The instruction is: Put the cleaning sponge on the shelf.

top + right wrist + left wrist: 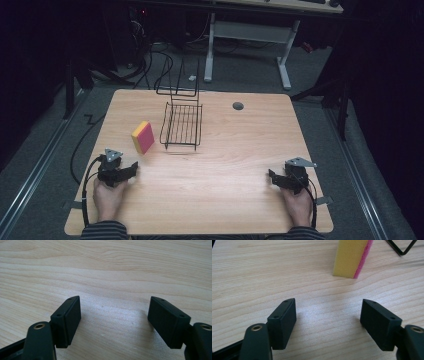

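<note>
I hold my left tongs [131,169] low over the near left part of the wooden tabletop [225,190], and my right tongs [272,177] over the near right part. Both are released: in the left gripper view and in the right gripper view the two black jaws stand wide apart with only bare wood between them.

A sponge [143,137], yellow with a pink side, stands on its edge on the tabletop, just beyond my left tongs and a little to the right of them. In the left gripper view the sponge [352,257] is near, ahead of the jaws, not touching them.

To the right of the sponge is a black wire rack [182,125], near the middle of the far half, apart from the sponge. Farther right there is a small round grey hole [238,106] in the tabletop.
</note>
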